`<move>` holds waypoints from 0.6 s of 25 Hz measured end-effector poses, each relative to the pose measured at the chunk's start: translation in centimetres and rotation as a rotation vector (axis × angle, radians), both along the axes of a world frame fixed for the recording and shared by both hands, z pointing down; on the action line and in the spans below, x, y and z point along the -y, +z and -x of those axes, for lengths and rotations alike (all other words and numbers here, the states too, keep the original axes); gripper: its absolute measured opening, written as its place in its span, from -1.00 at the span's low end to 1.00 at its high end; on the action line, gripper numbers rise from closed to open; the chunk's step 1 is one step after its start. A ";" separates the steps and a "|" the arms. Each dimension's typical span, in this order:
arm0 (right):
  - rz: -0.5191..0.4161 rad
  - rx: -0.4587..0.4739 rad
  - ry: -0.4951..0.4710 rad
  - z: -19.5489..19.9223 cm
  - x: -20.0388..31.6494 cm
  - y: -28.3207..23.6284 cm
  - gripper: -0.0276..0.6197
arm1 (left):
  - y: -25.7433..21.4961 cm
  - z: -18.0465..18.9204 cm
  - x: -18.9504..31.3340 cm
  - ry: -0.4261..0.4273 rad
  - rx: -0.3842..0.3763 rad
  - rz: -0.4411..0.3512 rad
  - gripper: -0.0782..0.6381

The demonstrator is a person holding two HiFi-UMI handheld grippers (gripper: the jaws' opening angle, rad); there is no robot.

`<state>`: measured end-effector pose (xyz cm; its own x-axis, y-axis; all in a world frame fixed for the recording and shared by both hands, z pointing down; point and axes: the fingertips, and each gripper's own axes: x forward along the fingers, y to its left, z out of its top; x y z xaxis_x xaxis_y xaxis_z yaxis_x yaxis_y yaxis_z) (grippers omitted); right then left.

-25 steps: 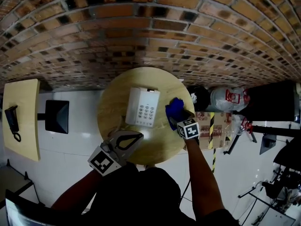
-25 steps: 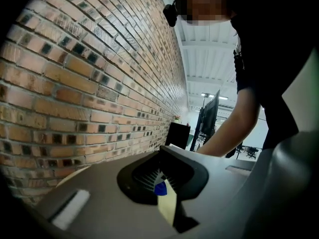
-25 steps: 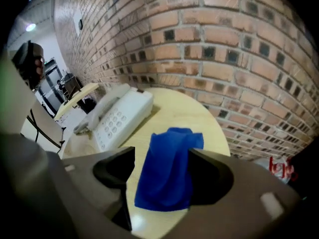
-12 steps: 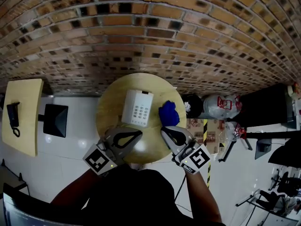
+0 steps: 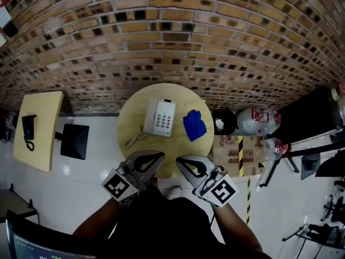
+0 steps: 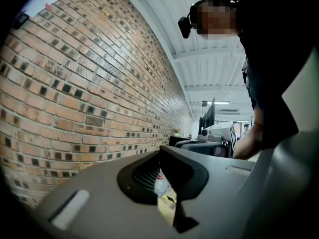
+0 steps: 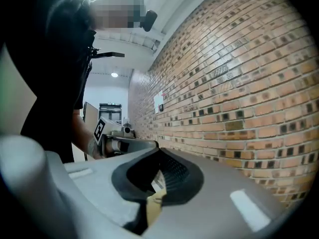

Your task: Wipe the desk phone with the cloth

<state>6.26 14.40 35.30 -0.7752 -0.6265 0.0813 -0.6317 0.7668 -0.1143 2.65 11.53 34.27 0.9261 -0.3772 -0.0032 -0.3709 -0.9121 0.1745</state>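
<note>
Blue cloth just R of phone

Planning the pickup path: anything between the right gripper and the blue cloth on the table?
Nothing. The head view shows only bare wood tabletop between the right gripper and the cloth.

Brick wall, white tiled floor

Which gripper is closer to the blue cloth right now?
Right. In the head view the right gripper, shut and empty, sits just below the blue cloth. The left gripper, also shut, is farther to the left, below the desk phone.
</note>
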 end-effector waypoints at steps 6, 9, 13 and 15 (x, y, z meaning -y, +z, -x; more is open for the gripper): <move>-0.037 -0.009 -0.015 0.8 -2.1 -1.5 -0.91 | -0.7 0.6 -2.8 -0.021 0.014 -0.017 -0.77; -0.037 -0.014 -0.017 1.4 -2.9 -1.6 -0.91 | -0.8 0.8 -3.8 -0.021 0.010 -0.027 -0.77; -0.035 -0.012 -0.009 1.8 -3.3 -1.6 -0.91 | -1.0 0.9 -4.4 -0.015 0.011 -0.031 -0.77; -0.034 -0.010 -0.006 1.9 -3.4 -1.6 -0.91 | -0.8 1.0 -4.7 -0.013 0.023 -0.018 -0.77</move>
